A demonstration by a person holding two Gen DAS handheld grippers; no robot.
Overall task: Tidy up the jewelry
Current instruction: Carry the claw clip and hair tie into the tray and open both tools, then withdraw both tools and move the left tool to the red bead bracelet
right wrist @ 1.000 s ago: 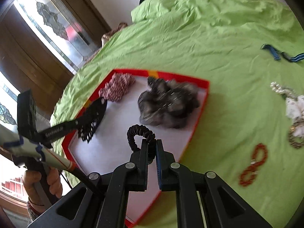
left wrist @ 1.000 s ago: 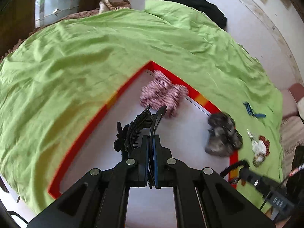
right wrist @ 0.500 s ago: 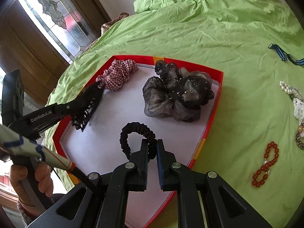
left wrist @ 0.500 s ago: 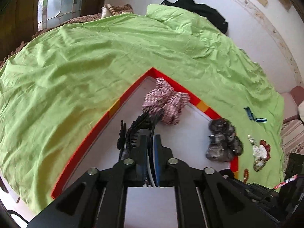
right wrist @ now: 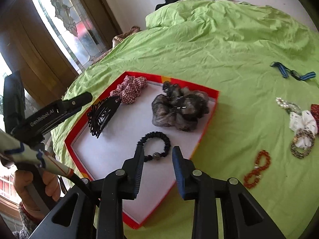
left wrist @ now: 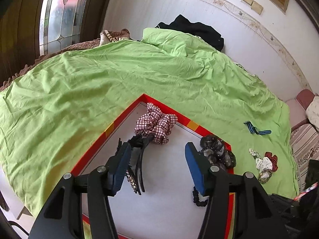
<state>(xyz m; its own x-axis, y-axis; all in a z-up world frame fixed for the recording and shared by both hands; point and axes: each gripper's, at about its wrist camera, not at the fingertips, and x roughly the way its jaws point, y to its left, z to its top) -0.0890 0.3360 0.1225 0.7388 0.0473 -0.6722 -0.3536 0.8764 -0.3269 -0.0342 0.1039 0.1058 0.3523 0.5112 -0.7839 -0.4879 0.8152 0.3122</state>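
A red-rimmed tray (right wrist: 207, 119) with a white floor lies on the green bedspread. In it lie a plaid scrunchie (left wrist: 157, 125) (right wrist: 129, 88), a grey sheer scrunchie (right wrist: 179, 109) (left wrist: 218, 152), a black hair claw (right wrist: 102, 113) (left wrist: 136, 171) and a black hair tie (right wrist: 156, 145) (left wrist: 198, 200). My left gripper (left wrist: 157, 151) is open over the tray, the claw lying by its left finger. My right gripper (right wrist: 157, 151) is open just above the hair tie, not holding it.
On the bedspread right of the tray lie a red bead bracelet (right wrist: 257, 169), a white and red scrunchie pile with pearls (right wrist: 301, 123) (left wrist: 265, 163) and a blue striped ribbon (right wrist: 293, 73) (left wrist: 256, 129). Black clothing (left wrist: 195, 29) lies at the bed's far edge.
Both grippers have opened. The left let go of the black hair claw and the right let go of the black hair tie; both pieces now lie on the tray floor.
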